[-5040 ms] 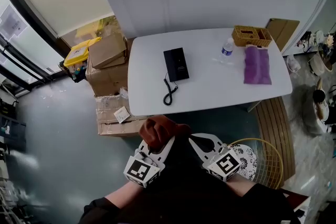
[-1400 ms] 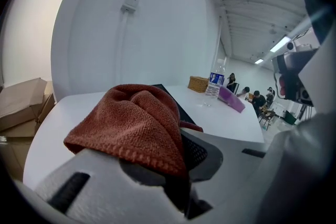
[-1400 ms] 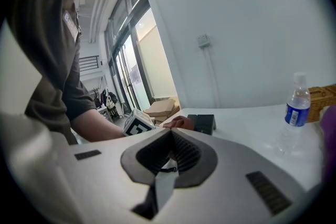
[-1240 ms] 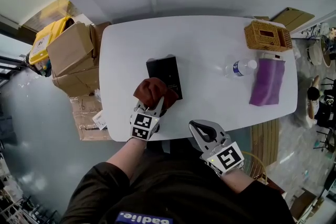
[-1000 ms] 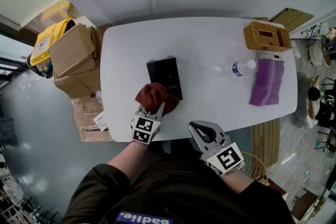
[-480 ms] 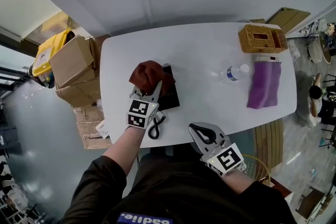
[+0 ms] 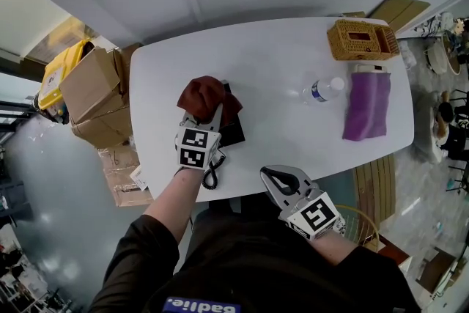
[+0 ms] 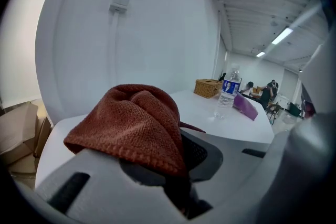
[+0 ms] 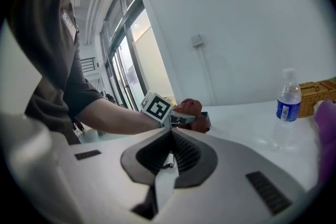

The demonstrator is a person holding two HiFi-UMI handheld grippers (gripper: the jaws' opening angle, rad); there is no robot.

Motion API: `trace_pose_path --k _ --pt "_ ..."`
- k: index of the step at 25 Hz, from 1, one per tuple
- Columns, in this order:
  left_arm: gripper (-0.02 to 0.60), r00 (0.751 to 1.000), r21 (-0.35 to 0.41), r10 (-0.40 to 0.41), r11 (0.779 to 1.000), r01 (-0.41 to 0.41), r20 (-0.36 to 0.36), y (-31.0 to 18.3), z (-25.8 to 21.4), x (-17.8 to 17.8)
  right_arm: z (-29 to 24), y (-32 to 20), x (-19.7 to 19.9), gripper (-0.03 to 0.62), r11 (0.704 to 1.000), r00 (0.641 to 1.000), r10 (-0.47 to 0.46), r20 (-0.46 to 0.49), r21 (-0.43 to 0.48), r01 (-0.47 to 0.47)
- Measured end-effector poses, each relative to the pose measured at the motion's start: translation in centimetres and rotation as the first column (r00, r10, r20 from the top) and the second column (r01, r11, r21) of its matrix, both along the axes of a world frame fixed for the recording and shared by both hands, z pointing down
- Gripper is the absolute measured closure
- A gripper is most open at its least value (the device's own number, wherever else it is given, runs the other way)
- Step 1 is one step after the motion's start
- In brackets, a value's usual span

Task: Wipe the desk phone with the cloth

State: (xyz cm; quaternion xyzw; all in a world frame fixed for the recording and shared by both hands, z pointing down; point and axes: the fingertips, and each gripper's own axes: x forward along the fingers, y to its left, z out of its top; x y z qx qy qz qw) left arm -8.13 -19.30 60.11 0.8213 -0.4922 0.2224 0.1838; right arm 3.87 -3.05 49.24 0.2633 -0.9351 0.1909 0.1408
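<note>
Two grippers were in play, but only one was working. My left gripper (image 7: pixel 206 116) had its jaws clamped on the bunched rust-red terry cloth (image 7: pixel 203 94). I judged it was held low so that the wad bore down on the far-left part of the flat black desk phone (image 7: pixel 233 132), which is where a wiping stroke wants the fabric. The cloth bulged out ahead of the jaws, so soft pile rather than hard plastic would meet the casing. From above I could not tell whether it actually touched.

My right gripper (image 7: pixel 272 175) hung off the edge of the white oval table (image 7: pixel 271 59), to the near right of the phone and well apart from it. Its jaws were together with nothing between them. I read that as parked out of the way, since the phone looked heavy enough to sit steady by itself.

The phone lay flat, a slim matte black slab. Only its right strip and near corner showed past the cloth and gripper. Its black coiled cord (image 7: pixel 212 177) trailed from its near end towards the table edge.

Right of the phone stood a clear plastic water bottle (image 7: pixel 319 89). Farther right were a folded purple cloth (image 7: pixel 364 105) and a woven wicker basket (image 7: pixel 361 39), all well clear of the wiping.
</note>
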Motion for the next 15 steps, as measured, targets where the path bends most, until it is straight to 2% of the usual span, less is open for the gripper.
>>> trace_pose_path --k 9,15 --pt "0.525 0.999 -0.073 0.042 0.996 -0.042 -0.008 5.6 3.3 1.8 -0.3 0.9 -0.3 0.568 1.0 1.0 -0.019 0.008 0.012 0.019" --pt "0.525 0.996 -0.17 0.093 0.981 -0.094 -0.014 10.2 5.1 3.6 -0.5 1.5 0.1 0.568 1.0 1.0 -0.006 0.014 0.009 0.006"
